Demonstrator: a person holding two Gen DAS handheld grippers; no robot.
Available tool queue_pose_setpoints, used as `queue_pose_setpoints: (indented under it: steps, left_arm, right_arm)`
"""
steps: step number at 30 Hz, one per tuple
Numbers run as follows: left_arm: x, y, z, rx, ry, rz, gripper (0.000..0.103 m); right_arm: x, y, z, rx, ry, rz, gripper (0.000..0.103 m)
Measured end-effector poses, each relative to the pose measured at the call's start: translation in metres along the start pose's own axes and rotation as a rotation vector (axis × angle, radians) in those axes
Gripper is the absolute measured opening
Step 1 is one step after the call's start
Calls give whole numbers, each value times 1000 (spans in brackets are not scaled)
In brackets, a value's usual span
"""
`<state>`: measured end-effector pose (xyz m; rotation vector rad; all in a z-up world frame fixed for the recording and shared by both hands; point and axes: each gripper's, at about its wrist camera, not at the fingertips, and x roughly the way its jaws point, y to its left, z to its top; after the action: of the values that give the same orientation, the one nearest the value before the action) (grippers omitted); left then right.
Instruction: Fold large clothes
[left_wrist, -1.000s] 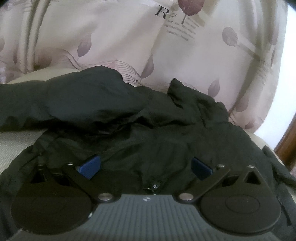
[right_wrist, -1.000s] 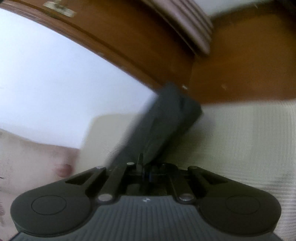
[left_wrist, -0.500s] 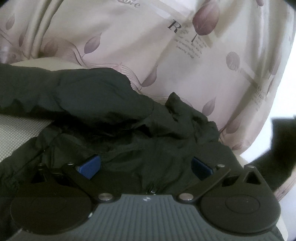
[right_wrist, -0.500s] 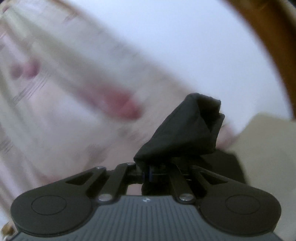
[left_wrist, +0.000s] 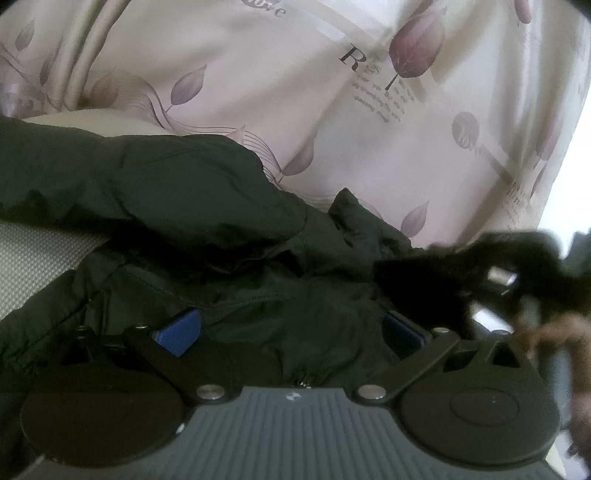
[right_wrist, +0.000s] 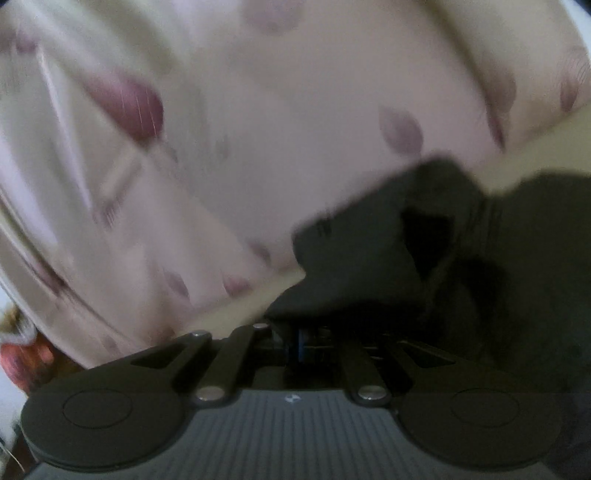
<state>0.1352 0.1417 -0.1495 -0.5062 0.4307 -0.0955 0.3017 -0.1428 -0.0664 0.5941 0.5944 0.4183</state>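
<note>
Left wrist view: the dark jacket (left_wrist: 207, 229) is seen spread and rumpled on a pale woven bed surface (left_wrist: 40, 262), just in front of a leaf-printed curtain (left_wrist: 332, 110). The left gripper (left_wrist: 291, 328) is held low over the jacket with its jaws wide apart, the blue pads bare and nothing between them. A zip pull appears to lie between them, close to the gripper body.

In the right wrist view, which is blurred by motion, the right gripper (right_wrist: 295, 341) is seen with its jaws drawn together on a fold of the jacket (right_wrist: 369, 258), lifted against the curtain (right_wrist: 258, 129).

The cloth is judged soft, limp and light, with a smooth shell likely to slip; sagging is to be expected. A hold is best taken at a seam, cuff or hem, where layers are thicker.
</note>
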Motion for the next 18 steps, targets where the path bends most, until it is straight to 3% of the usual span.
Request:
queue_pose_setpoints:
  steps: [3,7,9,11,13,16,18]
  left_arm:
    - [0,1,0,-6,-1,-4,103]
    - [0,1,1,-9,-1,-4,103]
    - [0,1,1,-13,-2,-6,103]
    - [0,2,1,-17,-3,-7,103]
    - [0,2,1,-18,-3,-8,103]
    - [0,2,1,-18,-2,-8,103]
    - [-1,2,1,-19,-2,-8,103]
  right_arm:
    - [13,6,-24,-101,40,-30,5]
    - [20,33,-54,-452,95,-117,12]
    - [26,49,-70,-637,127,-155,27]
    - [30,61,-90,-810,134,-196,55]
    - [29,71,-103,-936,119,-206,67]
    - [24,85,-122,-1121,95,-208,70]
    - [21,89,-126,-1149,90,-184,70]
